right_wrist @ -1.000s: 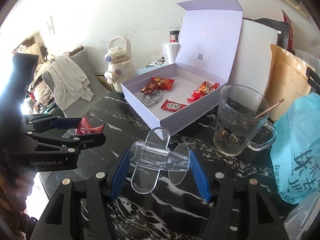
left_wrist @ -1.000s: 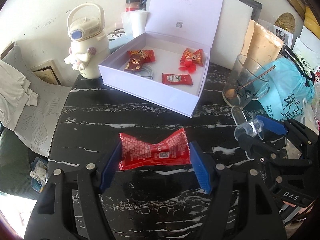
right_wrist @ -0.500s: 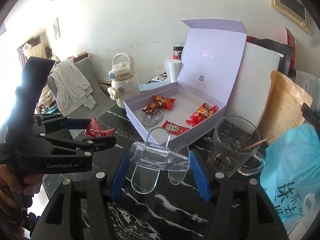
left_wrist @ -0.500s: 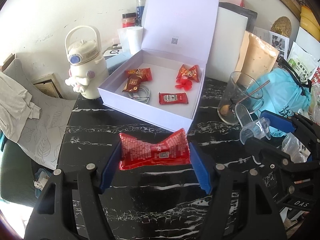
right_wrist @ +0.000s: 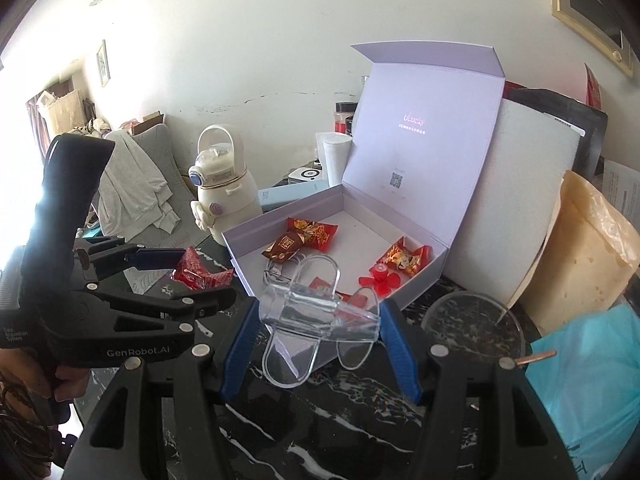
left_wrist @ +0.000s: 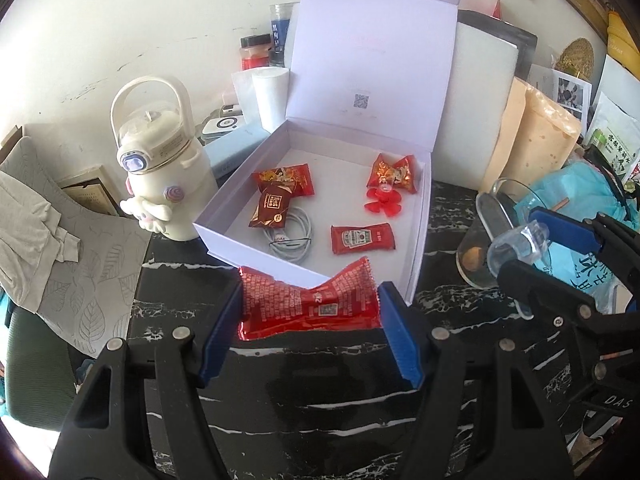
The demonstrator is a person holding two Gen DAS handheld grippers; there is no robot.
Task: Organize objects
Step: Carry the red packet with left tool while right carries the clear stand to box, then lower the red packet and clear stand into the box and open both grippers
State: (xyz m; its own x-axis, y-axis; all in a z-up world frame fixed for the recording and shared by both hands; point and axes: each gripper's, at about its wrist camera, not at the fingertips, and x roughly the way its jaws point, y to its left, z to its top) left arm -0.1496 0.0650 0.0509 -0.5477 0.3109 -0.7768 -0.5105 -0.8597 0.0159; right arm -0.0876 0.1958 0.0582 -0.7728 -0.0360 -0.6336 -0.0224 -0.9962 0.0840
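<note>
My left gripper [left_wrist: 310,308] is shut on a red snack packet [left_wrist: 308,300] and holds it above the black marble table, just before the near wall of the open white box [left_wrist: 418,256]. My right gripper [right_wrist: 318,318] is shut on a clear plastic piece [right_wrist: 316,312], held in the air to the right of the left gripper, near the box's front corner. It also shows in the left wrist view [left_wrist: 520,240]. The box holds several red snack packets, a ketchup sachet [left_wrist: 362,238], a red flower clip [left_wrist: 382,202] and a white cable [left_wrist: 290,236].
A cream cartoon bottle [left_wrist: 158,172] stands left of the box. A glass mug with a straw [right_wrist: 476,328] stands right of it, beside a blue plastic bag [right_wrist: 588,392] and a tan pouch [right_wrist: 580,248]. Jars and a paper cup stand behind the box by the wall.
Both grippers have risen and moved forward toward the box, each still holding its object. The box now looks closer and is seen from higher up.
</note>
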